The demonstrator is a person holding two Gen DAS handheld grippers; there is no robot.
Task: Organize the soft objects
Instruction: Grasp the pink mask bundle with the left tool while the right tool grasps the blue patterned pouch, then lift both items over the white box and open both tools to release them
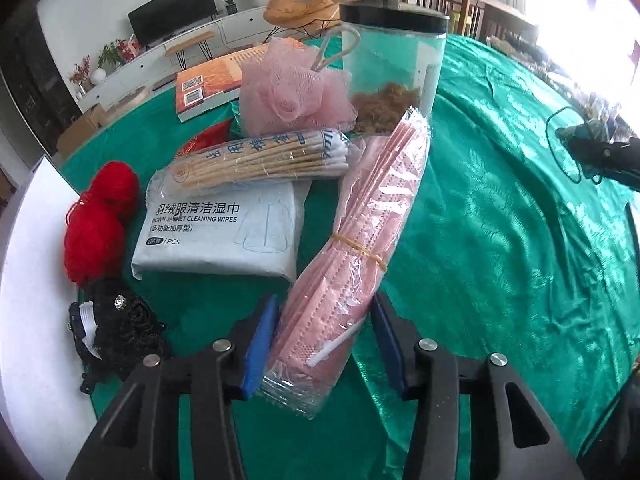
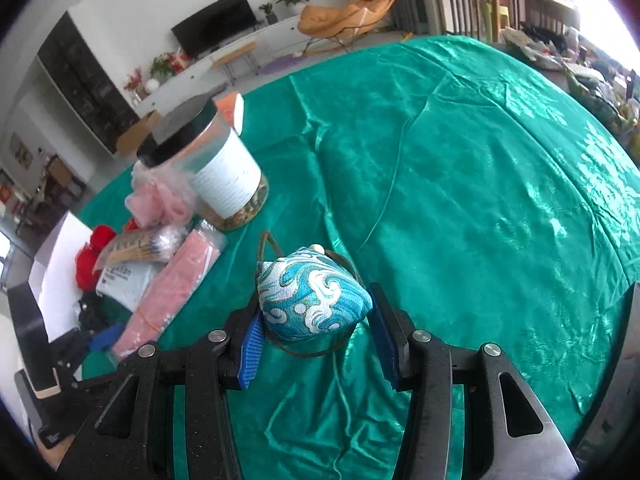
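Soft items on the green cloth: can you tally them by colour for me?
Pink: 2, mask pack, bath pouf
Red: 1, yarn
Black: 1, hair net bundle
White: 1, wipes pack
Blue-white: 1, sachet
Total: 6

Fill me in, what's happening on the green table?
A person is sorting soft items with two handheld grippers. The left gripper is clamped on a bagged stack of pink face masks beside the pile of wipes, cotton swabs and red yarn. The right gripper holds a blue patterned sachet.
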